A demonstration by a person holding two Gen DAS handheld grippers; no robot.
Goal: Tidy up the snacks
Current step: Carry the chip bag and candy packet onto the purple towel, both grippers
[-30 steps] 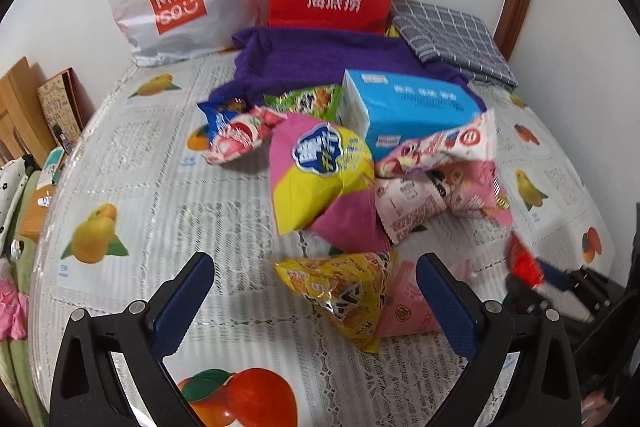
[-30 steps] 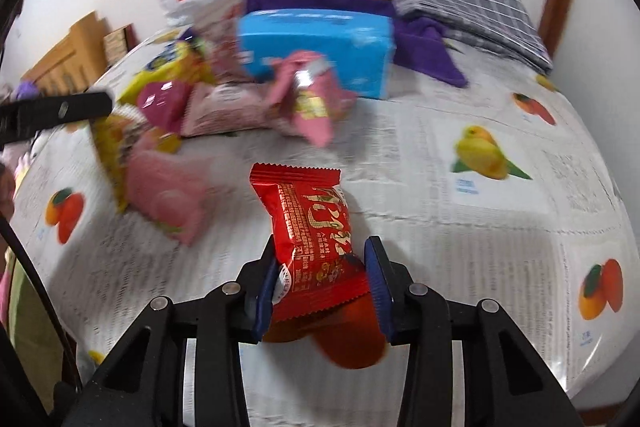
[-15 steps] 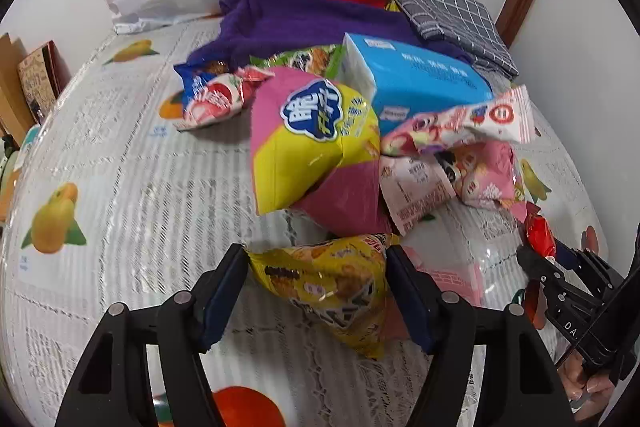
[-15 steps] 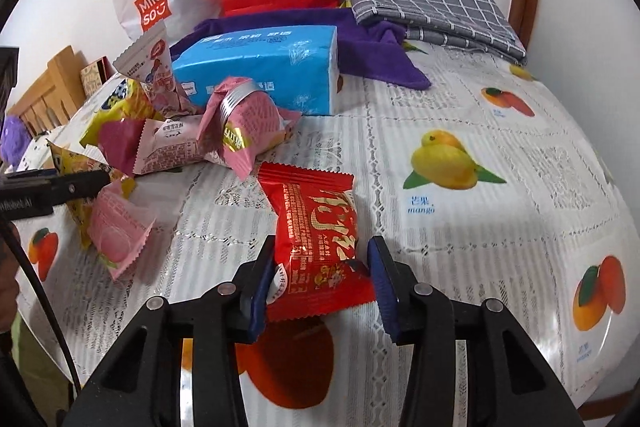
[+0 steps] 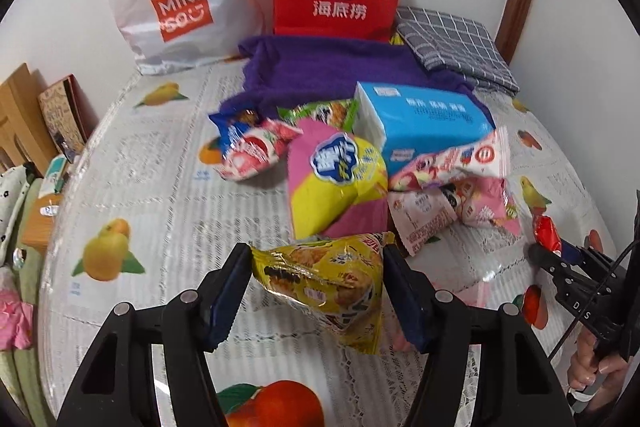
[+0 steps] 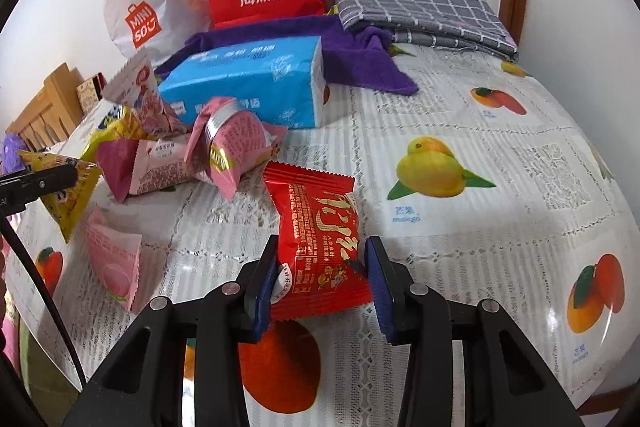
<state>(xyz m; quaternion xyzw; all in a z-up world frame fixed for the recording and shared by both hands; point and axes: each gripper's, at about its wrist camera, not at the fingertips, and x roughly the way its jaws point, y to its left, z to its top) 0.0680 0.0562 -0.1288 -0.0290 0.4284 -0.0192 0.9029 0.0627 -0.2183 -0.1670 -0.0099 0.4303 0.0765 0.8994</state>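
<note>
- Left gripper [image 5: 316,283], in our left wrist view, is now clamped on the yellow snack bag [image 5: 324,279]; a second ago its jaws stood wide with the bag lying between them on the tablecloth [image 5: 160,187].
- We see the bag's long axis run across from pad to pad, its near corner drooping to the right. Its print is blurred, and it hides most of a pink packet [image 5: 400,331] behind.
- Right gripper [image 6: 320,275], in our right wrist view, grips the red snack packet [image 6: 320,243] as before, its jaws closing slightly.
- Its long axis points away toward the blue tissue pack [image 6: 248,83]; the near end is cut off by the pads.
</note>
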